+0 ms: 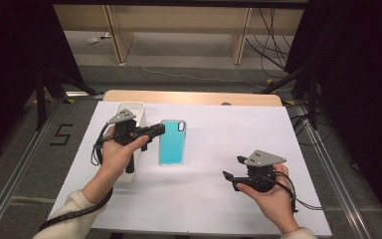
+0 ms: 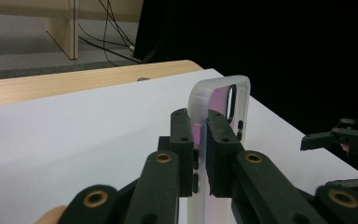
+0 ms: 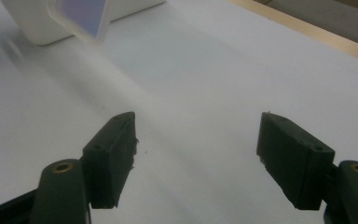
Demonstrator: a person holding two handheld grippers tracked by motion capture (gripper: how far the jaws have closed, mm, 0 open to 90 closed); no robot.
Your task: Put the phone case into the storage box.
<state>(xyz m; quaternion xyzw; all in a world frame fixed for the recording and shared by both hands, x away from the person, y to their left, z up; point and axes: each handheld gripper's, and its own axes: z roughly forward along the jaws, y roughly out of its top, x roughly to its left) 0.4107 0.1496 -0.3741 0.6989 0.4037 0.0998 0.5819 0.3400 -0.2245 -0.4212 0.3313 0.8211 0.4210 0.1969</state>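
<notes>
A phone case (image 1: pixel 172 143), turquoise in the high view, hangs level just off the white sheet (image 1: pixel 214 199) at centre left. My left gripper (image 1: pixel 160 130) is shut on its long left edge. In the left gripper view both pads clamp the translucent rim of the case (image 2: pixel 221 93), with my left gripper (image 2: pixel 200 135) pinching near the side-button cutouts. At the lower right, my right gripper (image 1: pixel 232 168) is open with nothing between its jaws, held by a hand well apart from the case. In the right gripper view, my right gripper (image 3: pixel 198 149) faces bare sheet, with a corner of the case (image 3: pixel 84 16) far off.
A white bin (image 1: pixel 129 106) stands at the sheet's left side, under and behind the left hand, and appears as a white bin (image 3: pixel 37 28) in the right gripper view. The wooden table edge (image 1: pixel 194 97) runs along the back. Dark stands and cables flank the table.
</notes>
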